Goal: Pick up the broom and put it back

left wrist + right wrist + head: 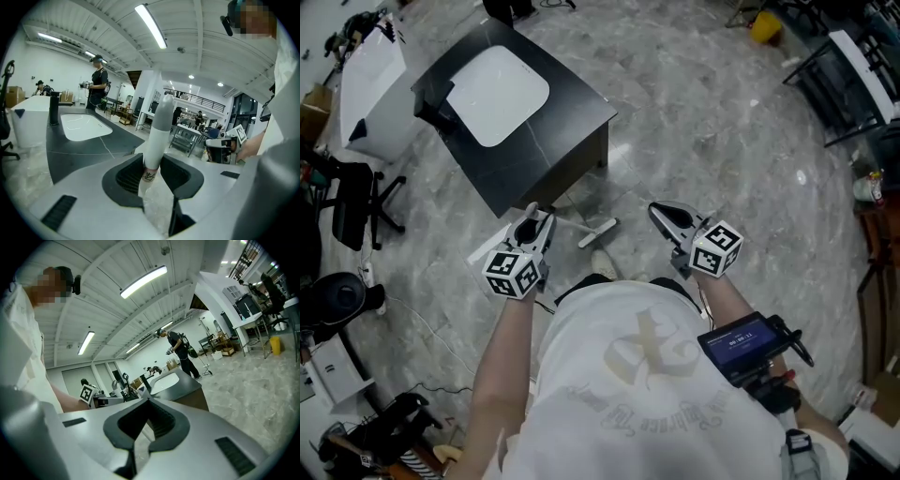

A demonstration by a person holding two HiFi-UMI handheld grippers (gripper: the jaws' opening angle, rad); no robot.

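When viewed along the left gripper, looks clamped tight on the broom handle, pressing on both sides of a white shaft with a grey upper part, standing roughly upright between the jaws, with a bit of small black print right at the pinch point. So yeah, broom handle in the left gripper, out at the person's front left, just beside the near corner of the black counter. Got a white basin sunk into that counter top and a black faucet next to it. Over on the right gripper, nothing between the jaws, tips closed together. From the head view, shows both grippers held out ahead of a white T-shirt over the grey marbled floor, well apart from each other. Can't tell where the bristle end is. Also spots a black office chair at far left, plus people standing way back in both gripper views.
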